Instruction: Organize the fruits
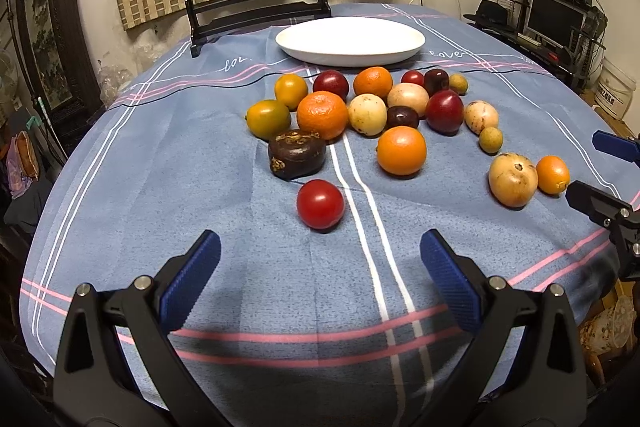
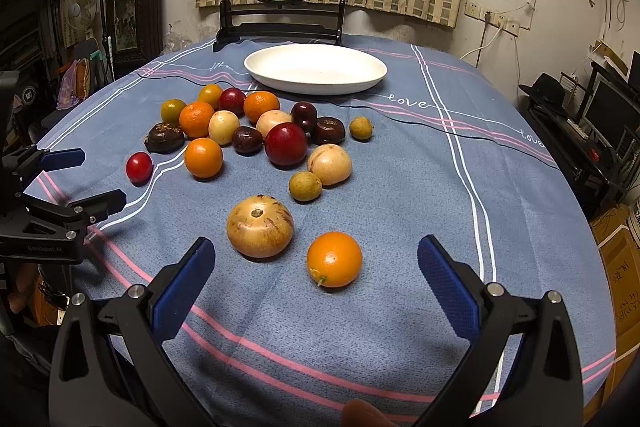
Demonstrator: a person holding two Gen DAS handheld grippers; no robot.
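No fruit lies on the shallow white oval plate yet; all of it sits on the blue striped worktop in front of the plate, so gathering looks unstarted. The right gripper hovers low, fingers wide, around a small round orange; next comes closing gently. The left gripper, equally wide and empty, faces a small red tomato.

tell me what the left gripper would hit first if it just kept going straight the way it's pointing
Most likely the small red tomato, lying alone on the cloth centred ahead of the open left gripper. Depth is hard to judge; beyond it sits the dark brown fruit.
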